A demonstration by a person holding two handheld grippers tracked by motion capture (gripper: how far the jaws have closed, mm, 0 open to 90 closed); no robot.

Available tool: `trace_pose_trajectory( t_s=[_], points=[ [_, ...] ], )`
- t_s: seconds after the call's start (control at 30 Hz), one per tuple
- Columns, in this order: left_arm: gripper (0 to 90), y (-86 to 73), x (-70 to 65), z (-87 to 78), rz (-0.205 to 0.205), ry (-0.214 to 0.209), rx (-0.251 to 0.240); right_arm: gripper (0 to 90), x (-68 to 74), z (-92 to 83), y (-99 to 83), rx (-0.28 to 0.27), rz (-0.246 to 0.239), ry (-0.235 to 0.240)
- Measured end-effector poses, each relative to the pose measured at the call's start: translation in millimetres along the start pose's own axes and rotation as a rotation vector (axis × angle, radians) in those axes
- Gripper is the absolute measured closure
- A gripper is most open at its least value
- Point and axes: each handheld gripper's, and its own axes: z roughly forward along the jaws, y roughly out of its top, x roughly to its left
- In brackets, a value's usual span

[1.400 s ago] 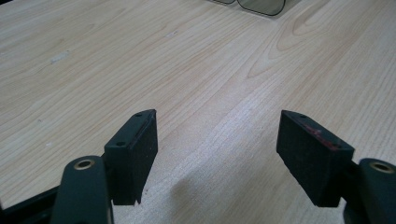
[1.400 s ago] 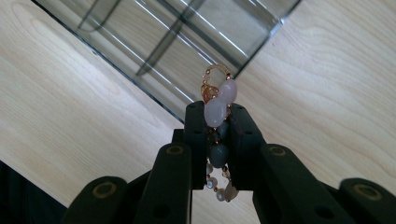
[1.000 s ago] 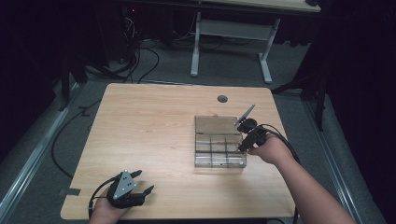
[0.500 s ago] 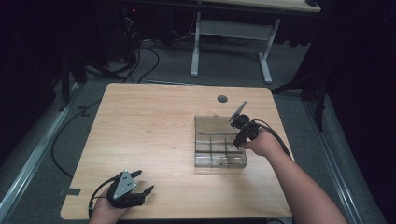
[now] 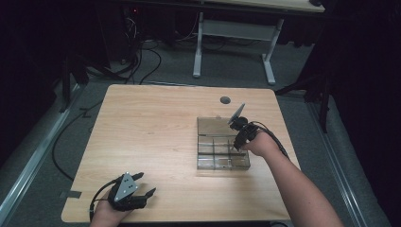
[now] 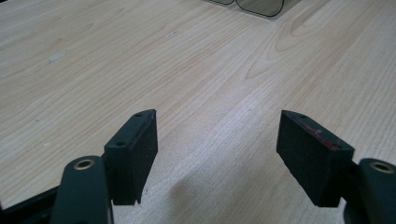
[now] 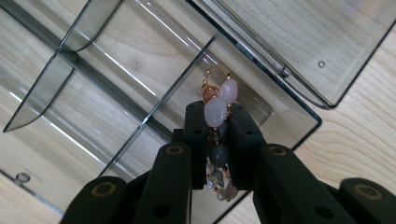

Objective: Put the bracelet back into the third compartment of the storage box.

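your right gripper (image 7: 217, 133) pinches the beaded bracelet (image 7: 215, 112) above the clear organizer box (image 7: 154, 60), poised to drop; left gripper (image 6: 217, 154) gapes empty.

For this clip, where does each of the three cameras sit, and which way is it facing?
High view: fixed above the person's side, looking forward and down on the table; both forearms, the left gripper and the right gripper show.
Left gripper view: rides the left gripper, looking along its open jaws over bare wood toward the clear box.
Right gripper view: rides the right gripper, looking down into the clear box; its jaws clamp a bead bracelet.
Shared: the clear box and the wooden tabletop appear in all three.
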Motion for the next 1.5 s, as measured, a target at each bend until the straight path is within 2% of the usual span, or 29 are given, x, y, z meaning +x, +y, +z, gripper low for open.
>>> trace_pose_trajectory(
  t_s=[0.1,0.13,0.2,0.3,0.37,0.43,0.67,0.77,0.8,0.87,0.9,0.93,0.97,1.0,1.07,1.1,1.17,1.23,1.3,1.33,1.37,1.4,1.5],
  points=[
    [29.9,0.0,0.0,0.0,0.000,-0.001,0.000,80.1,-1.6,4.5,0.0,0.002,0.015,0.006],
    [29.9,0.0,0.0,0.0,0.000,-0.001,0.000,80.1,-2.9,6.6,-0.2,0.003,0.004,0.006],
    [29.9,0.0,0.0,0.0,0.000,-0.001,0.000,80.0,-2.7,9.3,-0.8,0.013,0.023,0.005],
    [29.9,0.0,0.0,0.1,0.000,0.001,0.001,79.8,-4.4,12.9,-0.9,0.017,0.007,0.002],
    [29.9,0.0,0.0,0.1,0.000,0.001,0.000,79.7,-4.5,14.2,-1.1,0.032,0.027,0.003],
    [29.9,0.0,0.1,0.0,0.000,-0.001,0.000,79.1,-6.2,15.4,-1.0,0.028,0.013,0.001],
    [29.9,0.0,0.0,0.0,0.000,-0.001,-0.001,76.1,-5.4,16.9,-0.5,0.030,0.022,0.007],
    [29.9,0.0,0.1,0.0,0.000,-0.001,-0.001,74.0,-5.2,15.9,0.0,0.025,0.020,0.007],
    [29.9,0.0,0.1,0.0,0.000,-0.002,-0.001,73.3,-3.9,14.6,-0.1,0.029,0.041,0.008],
    [29.9,0.0,0.1,0.0,0.000,-0.002,-0.001,70.9,-5.9,13.4,-0.1,0.013,0.019,0.013],
    [29.9,0.0,0.1,0.0,0.000,-0.002,-0.001,69.8,-5.3,12.3,-0.6,0.014,0.037,0.016],
    [29.9,0.0,0.1,0.0,0.000,-0.002,-0.001,68.8,-6.5,11.2,-0.8,0.008,0.021,0.013],
    [29.9,0.0,0.2,0.0,0.000,-0.002,0.000,68.2,-5.3,9.6,-1.6,0.011,0.049,0.017],
    [29.9,0.0,0.2,0.1,0.000,-0.003,0.000,67.6,-6.2,8.4,-2.2,0.003,0.040,0.016],
    [29.9,0.0,0.3,0.0,0.000,-0.004,0.000,66.2,-6.0,5.0,-3.6,-0.001,0.066,0.017],
    [29.9,0.0,0.2,0.1,0.000,-0.002,0.000,65.7,-7.4,3.7,-4.1,-0.011,0.051,0.016],
    [29.9,0.1,0.2,0.1,0.000,-0.002,0.001,64.5,-7.7,1.2,-5.3,-0.021,0.054,0.018],
    [29.9,0.1,0.2,0.2,-0.001,-0.002,0.001,64.4,-6.7,-1.0,-6.3,-0.029,0.064,0.021],
    [29.9,0.1,0.2,0.2,-0.001,-0.001,0.001,64.1,-7.5,-2.9,-6.9,-0.040,0.043,0.022],
    [29.9,0.1,0.3,0.2,-0.001,-0.002,0.001,64.2,-5.7,-4.3,-7.4,-0.038,0.069,0.024],
    [29.9,0.1,0.2,0.2,-0.001,-0.001,0.001,64.1,-7.6,-4.5,-7.5,-0.051,0.035,0.024],
    [29.9,0.0,0.2,0.1,0.000,-0.001,0.001,64.1,-5.5,-5.9,-8.1,-0.046,0.063,0.029],
    [29.9,0.1,0.1,0.1,0.000,0.000,0.001,64.6,-4.1,-8.6,-9.1,-0.053,0.065,0.030]
  ],
)
